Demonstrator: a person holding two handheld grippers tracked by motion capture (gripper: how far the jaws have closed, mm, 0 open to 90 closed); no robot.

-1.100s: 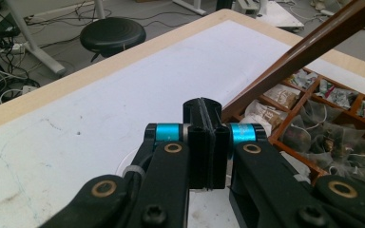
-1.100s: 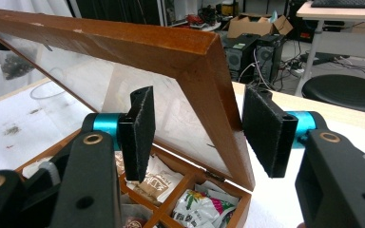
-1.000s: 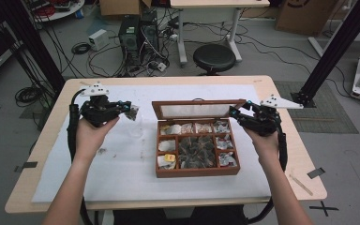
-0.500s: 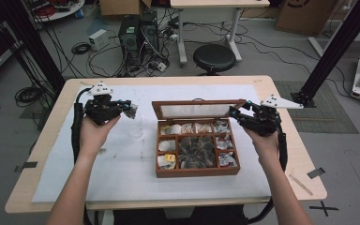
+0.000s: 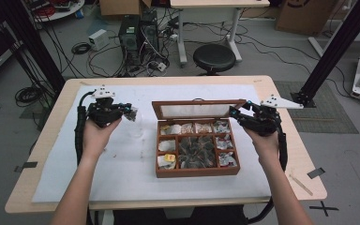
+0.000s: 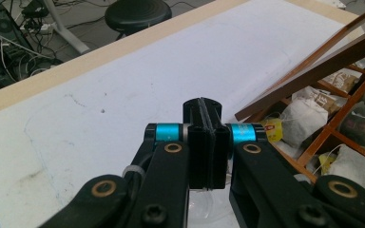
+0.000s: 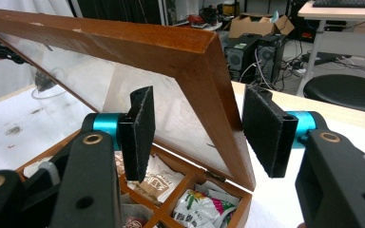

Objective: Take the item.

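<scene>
While the wooden box (image 5: 198, 166) sits in the middle of the high view, on the white sheet (image 5: 122, 164) over the table (image 5: 290, 154), its lid (image 5: 197, 110) stands up at the back. Inside the box are little spaces with tea bags (image 5: 187, 128) in them.

At the right of the high view, the right gripper (image 5: 236, 113) is up by the right corner of the lid. In the right gripper view, its two black pads (image 7: 138, 126) are wide apart, and the wooden corner of the lid (image 7: 209, 85) sits between them. I cannot tell if a pad touches the wood.

At the left of the high view, the left gripper (image 5: 130, 111) is held above the sheet, well apart from the box. In the left gripper view, its pads (image 6: 203, 142) are pressed tight together with nothing between them. The box shows at the right edge of that view.
</scene>
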